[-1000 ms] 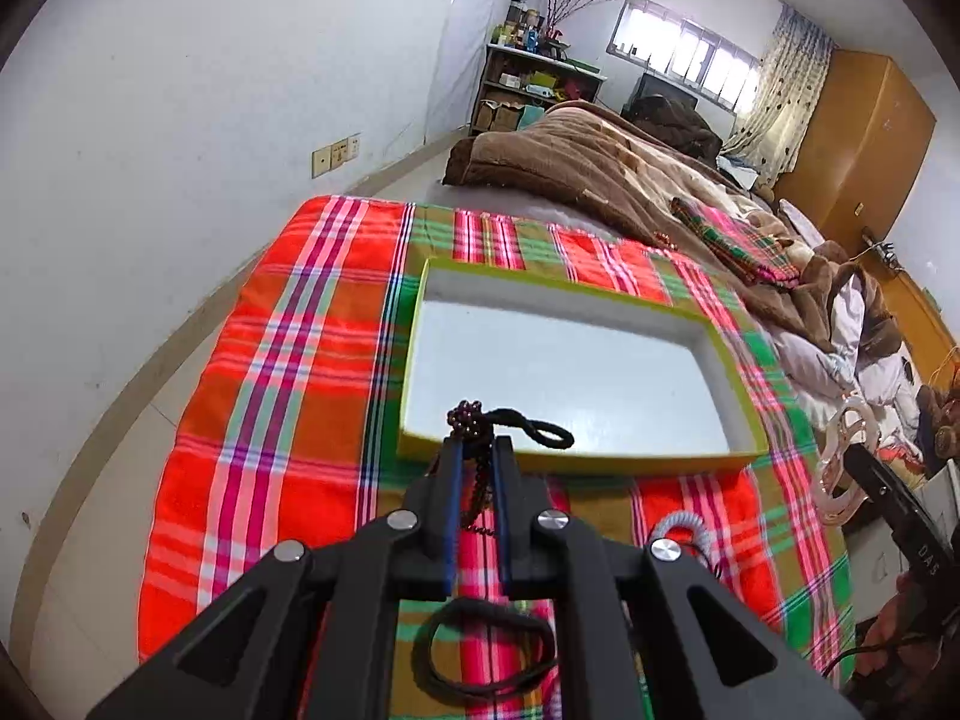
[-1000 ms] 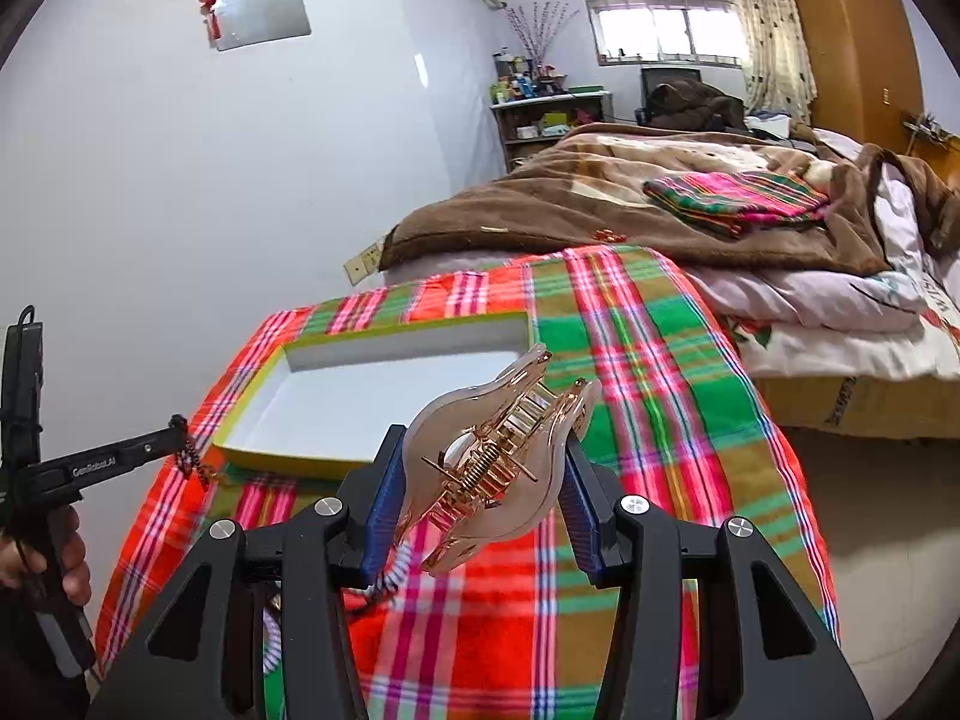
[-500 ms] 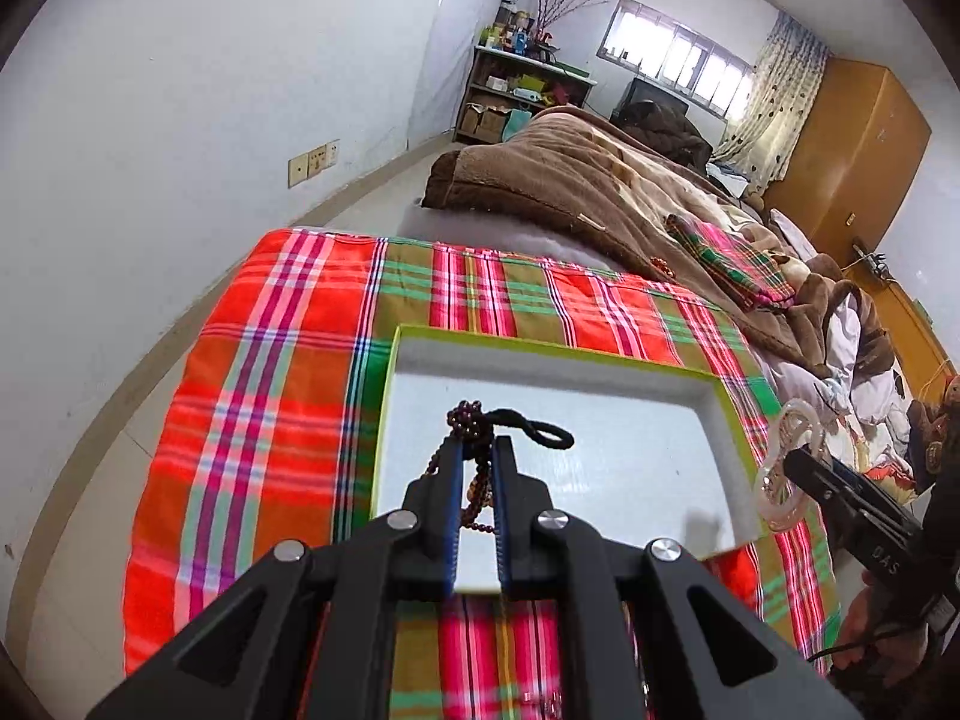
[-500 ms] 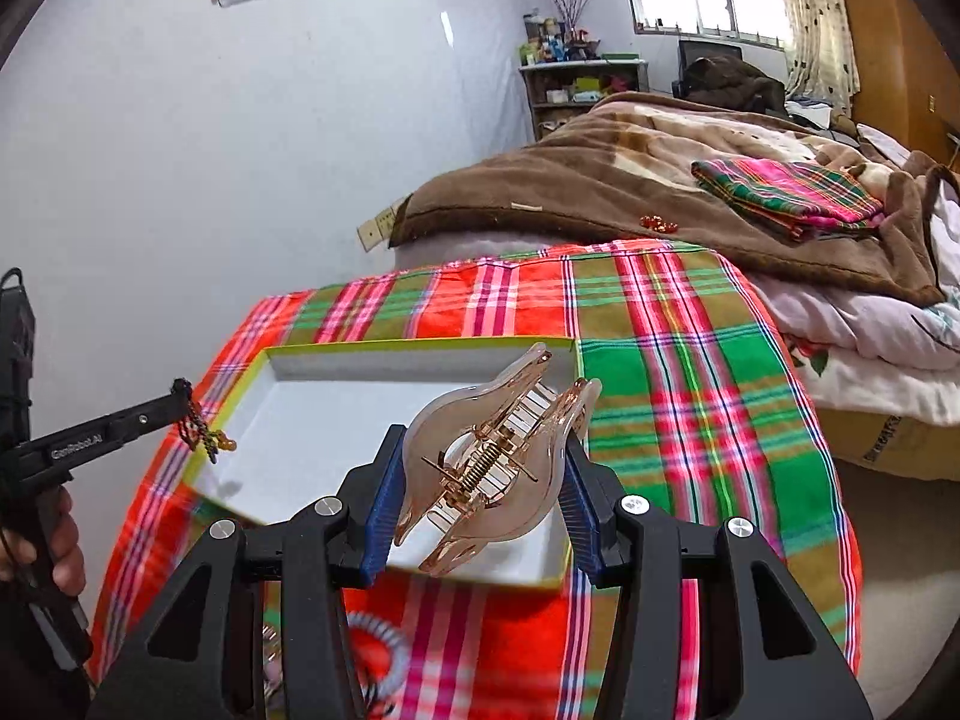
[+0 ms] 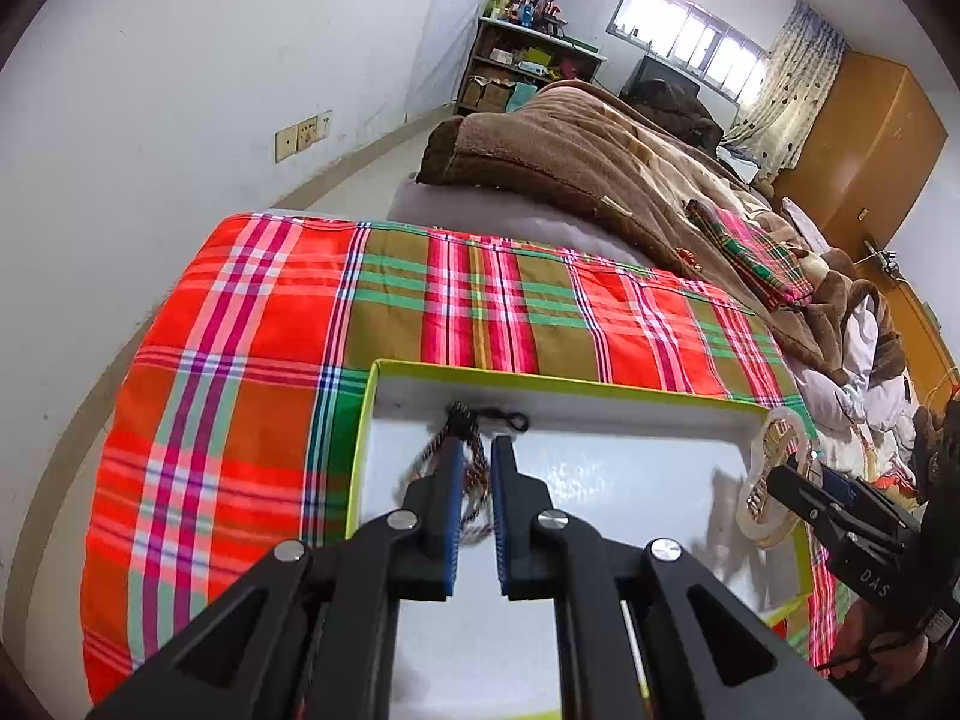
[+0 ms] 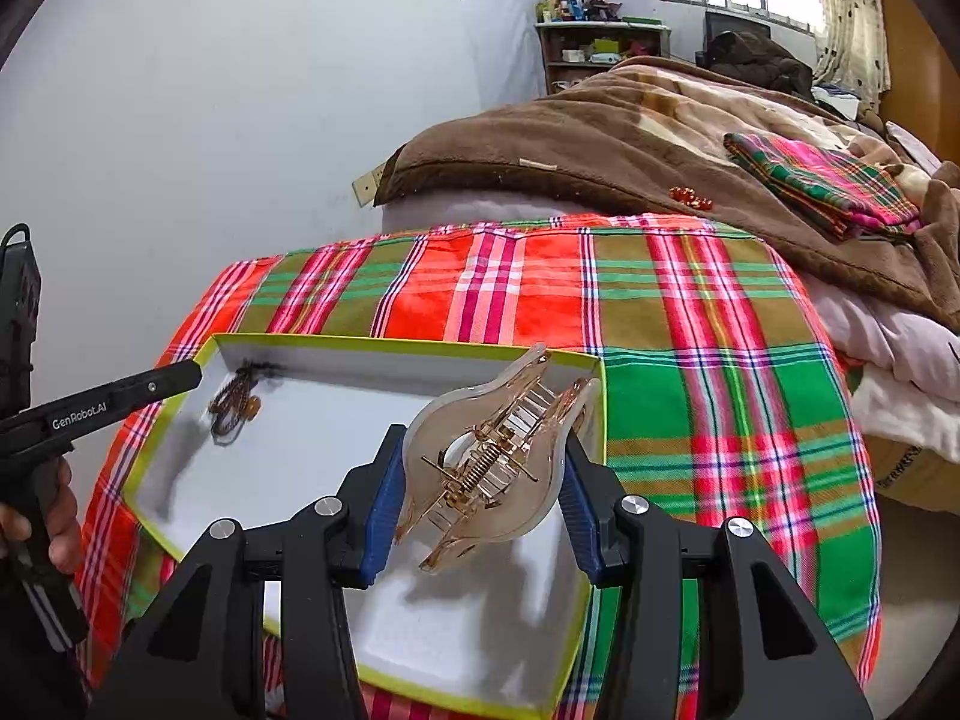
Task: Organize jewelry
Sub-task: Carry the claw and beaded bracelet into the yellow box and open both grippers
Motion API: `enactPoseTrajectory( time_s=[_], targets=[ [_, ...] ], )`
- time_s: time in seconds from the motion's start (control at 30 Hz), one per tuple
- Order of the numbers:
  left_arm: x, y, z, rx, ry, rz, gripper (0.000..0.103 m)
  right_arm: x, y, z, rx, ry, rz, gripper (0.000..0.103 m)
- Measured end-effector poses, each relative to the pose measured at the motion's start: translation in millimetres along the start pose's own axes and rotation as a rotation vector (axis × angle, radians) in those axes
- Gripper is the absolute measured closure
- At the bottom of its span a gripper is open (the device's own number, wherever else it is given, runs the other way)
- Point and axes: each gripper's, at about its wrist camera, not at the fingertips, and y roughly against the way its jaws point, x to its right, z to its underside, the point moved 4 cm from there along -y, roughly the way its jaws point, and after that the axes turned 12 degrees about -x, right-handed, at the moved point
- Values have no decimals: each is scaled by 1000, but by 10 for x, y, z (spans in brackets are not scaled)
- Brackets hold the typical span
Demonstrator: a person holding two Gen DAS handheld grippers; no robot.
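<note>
A shallow white box with a yellow-green rim lies on the plaid cloth. My left gripper is over the box's far left corner, its jaws a little apart, and a dark beaded bracelet hangs blurred between them. In the right wrist view the bracelet drops into that corner below the left gripper. My right gripper is shut on a clear rose-gold hair claw clip, held over the box's right side. The clip also shows in the left wrist view.
The red, green and brown plaid cloth covers the surface under the box. A bed with a brown blanket and a folded plaid cloth lies beyond. A white wall runs along the left.
Both grippers moved forward over the box. The left jaws parted slightly and the bracelet is slipping down into the far left corner. The right gripper carried the clip over the box.
</note>
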Motion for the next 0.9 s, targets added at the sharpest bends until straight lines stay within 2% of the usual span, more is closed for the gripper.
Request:
enactPoseTrajectory(
  time_s=[0.3, 0.73, 0.77, 0.83, 0.9],
  targets=[
    [-63, -198, 10, -41, 16, -12, 93, -1, -171, -68, -38, 15, -3, 55],
    [-101, -268, 54, -56, 21, -34, 92, -38, -213, -89, -17, 45, 29, 55],
    [-107, -264, 56, -56, 22, -35, 91, -37, -211, -87, -13, 44, 30, 55],
    [-110, -256, 55, -53, 21, -49, 80, -37, -216, -84, -9, 42, 35, 55],
    [-112, -237, 65, -48, 16, -53, 77, -37, -214, -75, -7, 42, 35, 54]
  ],
)
